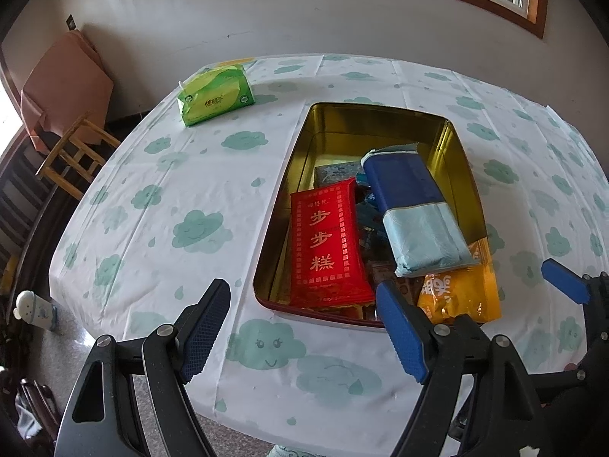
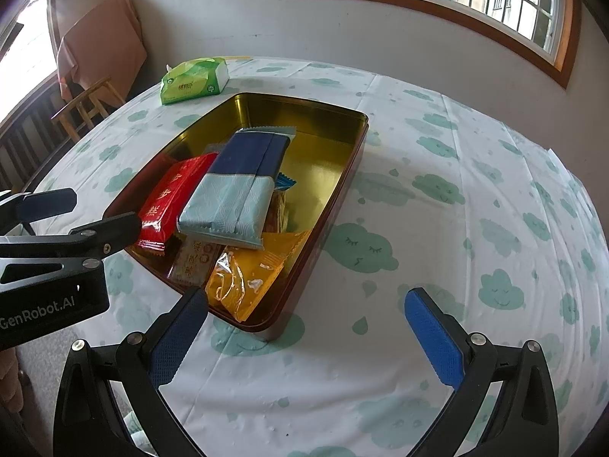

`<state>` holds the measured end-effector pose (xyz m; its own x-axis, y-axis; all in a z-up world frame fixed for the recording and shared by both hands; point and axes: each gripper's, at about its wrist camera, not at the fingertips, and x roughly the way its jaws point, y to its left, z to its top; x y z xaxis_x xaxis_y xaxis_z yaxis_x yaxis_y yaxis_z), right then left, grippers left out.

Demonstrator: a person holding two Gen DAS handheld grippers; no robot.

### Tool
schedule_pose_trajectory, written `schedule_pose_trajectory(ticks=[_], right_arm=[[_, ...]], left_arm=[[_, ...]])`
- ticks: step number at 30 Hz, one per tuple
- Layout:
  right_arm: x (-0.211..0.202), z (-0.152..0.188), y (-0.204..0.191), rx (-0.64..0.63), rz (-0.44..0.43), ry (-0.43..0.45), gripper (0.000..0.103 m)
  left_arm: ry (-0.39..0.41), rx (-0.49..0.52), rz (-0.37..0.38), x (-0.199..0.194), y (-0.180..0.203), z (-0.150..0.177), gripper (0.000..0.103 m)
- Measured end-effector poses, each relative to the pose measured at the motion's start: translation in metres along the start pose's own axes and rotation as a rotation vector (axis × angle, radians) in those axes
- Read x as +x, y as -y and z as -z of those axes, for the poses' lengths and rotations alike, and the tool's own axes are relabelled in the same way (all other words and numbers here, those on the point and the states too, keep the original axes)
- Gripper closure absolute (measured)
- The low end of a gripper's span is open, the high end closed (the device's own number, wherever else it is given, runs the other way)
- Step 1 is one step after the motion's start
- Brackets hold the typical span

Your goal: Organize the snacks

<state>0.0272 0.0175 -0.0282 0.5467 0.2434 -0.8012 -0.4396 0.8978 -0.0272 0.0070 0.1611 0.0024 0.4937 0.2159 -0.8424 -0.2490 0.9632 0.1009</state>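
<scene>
Here the snacks sit gathered in one gold-lined tin (image 1: 380, 114), which stands on the table (image 1: 190, 175) with its cloud-print cloth, presumably so that loose packets stay in a single container rather than scattered. Inside, a red packet (image 1: 327, 243) lies flat along the left side, and a blue and pale-blue pack (image 1: 415, 209) rests tilted on top of the other wrappers, its near end propped on an orange packet (image 1: 468, 289). That leaning pose suggests it is simply dropped on the pile, not yet fitted in. The far half of the tin is bare, so there is room to spread things out.

The left hand-held gripper (image 1: 304, 335) hangs over the near rim of the tin with its fingers spread and nothing between them. The right hand-held gripper (image 2: 308, 339) likewise stands wide apart and empty, above bare cloth just beside the tin's near corner. Both appear poised for a next pick rather than holding anything.

A green tissue pack (image 1: 215, 95) lies well apart near the far table edge, outside the tin, probably because it is no snack.
</scene>
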Motion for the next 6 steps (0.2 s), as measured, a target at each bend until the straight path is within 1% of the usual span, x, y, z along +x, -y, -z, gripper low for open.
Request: schedule_pose_trajectory(ticks=[4,6], right_arm=[[0.0004,0.0007,-0.0002,-0.001,0.000,-0.001,0.001],[0.0005,0.0006,-0.0003,-0.001,0.001,0.000,0.001]], left_arm=[[-0.003,-0.004,0.008,-0.0003,-0.0009,-0.0014,0.025],[-0.003,-0.002,0.010,-0.0009,-0.0007,-0.0008,0.022]])
